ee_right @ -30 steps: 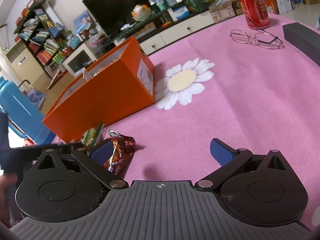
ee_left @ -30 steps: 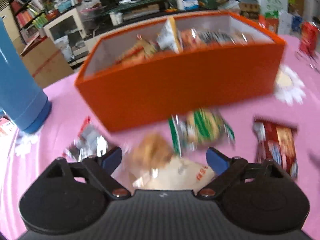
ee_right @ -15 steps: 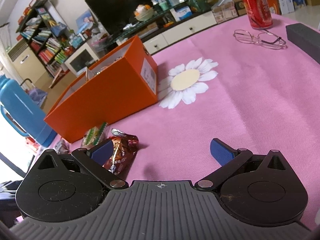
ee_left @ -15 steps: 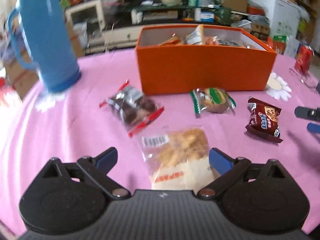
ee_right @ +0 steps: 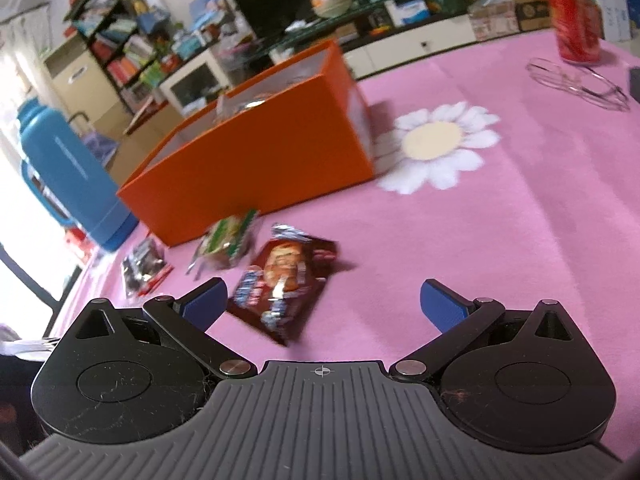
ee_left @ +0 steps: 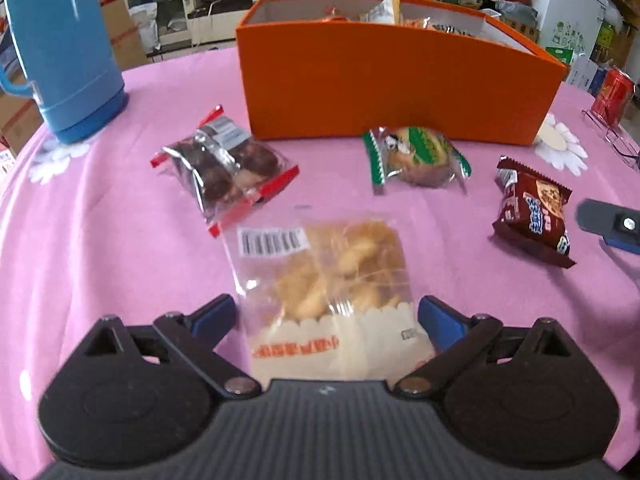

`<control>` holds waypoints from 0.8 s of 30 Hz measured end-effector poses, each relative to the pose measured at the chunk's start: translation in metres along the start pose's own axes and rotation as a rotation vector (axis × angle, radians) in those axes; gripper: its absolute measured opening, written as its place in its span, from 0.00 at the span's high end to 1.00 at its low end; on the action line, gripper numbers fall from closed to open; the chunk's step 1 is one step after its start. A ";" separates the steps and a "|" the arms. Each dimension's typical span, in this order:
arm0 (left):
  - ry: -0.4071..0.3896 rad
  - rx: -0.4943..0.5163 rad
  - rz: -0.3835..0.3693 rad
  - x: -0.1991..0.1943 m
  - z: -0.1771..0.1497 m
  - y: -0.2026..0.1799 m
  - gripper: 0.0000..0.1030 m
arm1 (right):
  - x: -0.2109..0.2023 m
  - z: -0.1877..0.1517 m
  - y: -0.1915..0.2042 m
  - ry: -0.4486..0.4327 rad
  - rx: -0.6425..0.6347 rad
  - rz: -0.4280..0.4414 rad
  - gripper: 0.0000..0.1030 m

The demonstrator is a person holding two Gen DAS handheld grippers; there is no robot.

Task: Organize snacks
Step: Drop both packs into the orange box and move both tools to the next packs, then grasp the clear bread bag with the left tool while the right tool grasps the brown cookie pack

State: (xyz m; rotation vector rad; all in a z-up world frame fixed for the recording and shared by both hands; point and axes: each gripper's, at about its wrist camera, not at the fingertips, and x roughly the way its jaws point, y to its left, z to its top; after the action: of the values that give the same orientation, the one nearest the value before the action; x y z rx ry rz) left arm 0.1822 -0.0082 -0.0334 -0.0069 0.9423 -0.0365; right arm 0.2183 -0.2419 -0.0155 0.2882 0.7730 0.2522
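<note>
An orange box with several snacks inside stands at the back of the pink tablecloth. In front of it lie a clear pack of golden pastries, a red-edged pack of dark sweets, a green-wrapped cake and a dark red cookie pack. My left gripper is open, its blue pads either side of the pastry pack without pressing on it. My right gripper is open over the cloth, with the cookie pack just inside its left finger. Its fingertip shows at the left wrist view's right edge.
A tall blue thermos stands at the back left. At the far right stand a red can and a pair of glasses lies beside it. White daisy prints mark the cloth. Shelves and cabinets lie beyond the table.
My left gripper has pulled back from the box and rolled level, so the pastry pack now lies between its fingers. My right gripper has shifted closer to the cookie pack.
</note>
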 end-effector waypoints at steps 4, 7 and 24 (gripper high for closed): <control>-0.003 -0.012 -0.022 0.000 0.000 0.005 0.04 | 0.012 0.010 0.023 0.036 -0.045 -0.042 0.15; 0.002 0.002 -0.028 -0.001 0.001 0.006 0.04 | 0.029 0.019 0.036 0.059 -0.066 -0.043 0.15; -0.013 0.073 -0.025 0.005 0.003 0.002 0.04 | 0.050 0.019 0.055 0.227 -0.394 0.123 0.15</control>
State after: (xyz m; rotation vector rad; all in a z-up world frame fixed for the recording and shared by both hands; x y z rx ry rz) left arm 0.1876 -0.0063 -0.0352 0.0479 0.9270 -0.0941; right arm 0.2602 -0.1775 -0.0157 -0.0684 0.9105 0.5519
